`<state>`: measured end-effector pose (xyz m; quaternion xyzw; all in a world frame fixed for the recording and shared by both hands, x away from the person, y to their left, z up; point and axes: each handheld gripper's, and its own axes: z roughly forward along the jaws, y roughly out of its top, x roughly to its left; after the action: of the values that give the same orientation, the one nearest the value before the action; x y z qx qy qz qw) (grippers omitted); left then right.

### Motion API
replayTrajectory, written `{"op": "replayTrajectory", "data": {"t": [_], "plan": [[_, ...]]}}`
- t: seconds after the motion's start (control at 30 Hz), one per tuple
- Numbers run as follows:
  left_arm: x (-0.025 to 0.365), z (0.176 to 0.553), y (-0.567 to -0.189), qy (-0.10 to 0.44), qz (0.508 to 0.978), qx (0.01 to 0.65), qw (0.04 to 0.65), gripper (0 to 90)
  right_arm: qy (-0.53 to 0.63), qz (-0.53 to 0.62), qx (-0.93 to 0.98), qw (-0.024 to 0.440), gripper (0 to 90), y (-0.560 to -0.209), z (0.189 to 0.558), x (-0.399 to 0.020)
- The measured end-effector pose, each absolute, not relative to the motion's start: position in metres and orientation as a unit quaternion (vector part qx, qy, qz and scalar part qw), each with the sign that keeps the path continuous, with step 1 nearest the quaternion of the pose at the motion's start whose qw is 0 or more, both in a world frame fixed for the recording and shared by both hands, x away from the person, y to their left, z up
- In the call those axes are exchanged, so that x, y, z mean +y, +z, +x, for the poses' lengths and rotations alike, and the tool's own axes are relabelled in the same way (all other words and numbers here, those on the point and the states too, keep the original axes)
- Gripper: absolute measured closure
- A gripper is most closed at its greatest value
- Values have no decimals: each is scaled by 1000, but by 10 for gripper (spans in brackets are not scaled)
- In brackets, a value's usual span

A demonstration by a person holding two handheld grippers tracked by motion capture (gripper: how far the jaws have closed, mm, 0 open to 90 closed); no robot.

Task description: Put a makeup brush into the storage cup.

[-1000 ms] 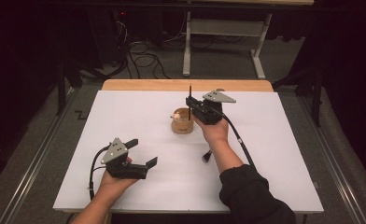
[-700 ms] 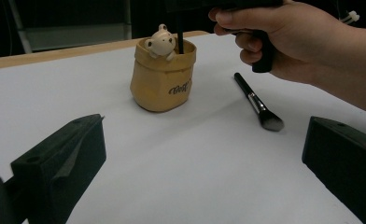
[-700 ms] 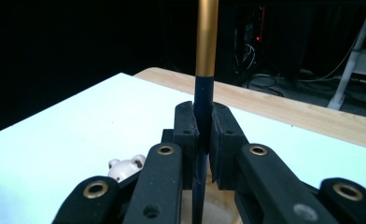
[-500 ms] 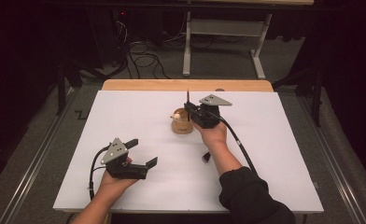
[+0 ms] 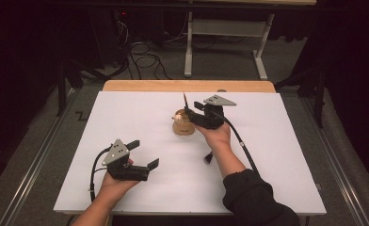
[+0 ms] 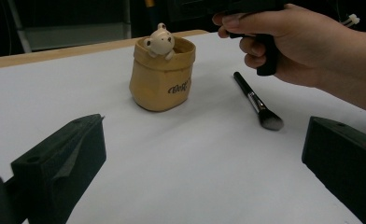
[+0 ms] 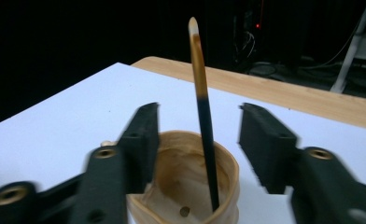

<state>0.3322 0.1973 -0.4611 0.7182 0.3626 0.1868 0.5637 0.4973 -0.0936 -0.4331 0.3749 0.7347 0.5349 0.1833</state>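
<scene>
Upright, slim black brush [image 7: 204, 116], tan-tipped handle.

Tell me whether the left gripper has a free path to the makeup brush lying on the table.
Probably yes: the left gripper is open, and bare table lies between it and the makeup brush.
</scene>
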Motion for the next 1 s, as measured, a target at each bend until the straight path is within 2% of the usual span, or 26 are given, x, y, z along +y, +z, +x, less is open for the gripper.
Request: {"op": "replayTrajectory", "data": {"t": [0.03, 0.23, 0.93, 1.0], "plan": [[197, 332, -461, 187, 718, 363, 564, 6, 534, 380, 734, 175, 371, -433, 498, -96], [197, 333, -462, 189, 719, 363, 562, 5, 536, 378, 735, 174, 258, -429, 488, -107], [197, 333, -460, 197, 715, 365, 562, 5, 544, 362, 732, 194, 3, -422, 418, -154], [197, 333, -460, 198, 715, 365, 562, 5, 546, 361, 730, 194, 3, -424, 413, -159]]}}
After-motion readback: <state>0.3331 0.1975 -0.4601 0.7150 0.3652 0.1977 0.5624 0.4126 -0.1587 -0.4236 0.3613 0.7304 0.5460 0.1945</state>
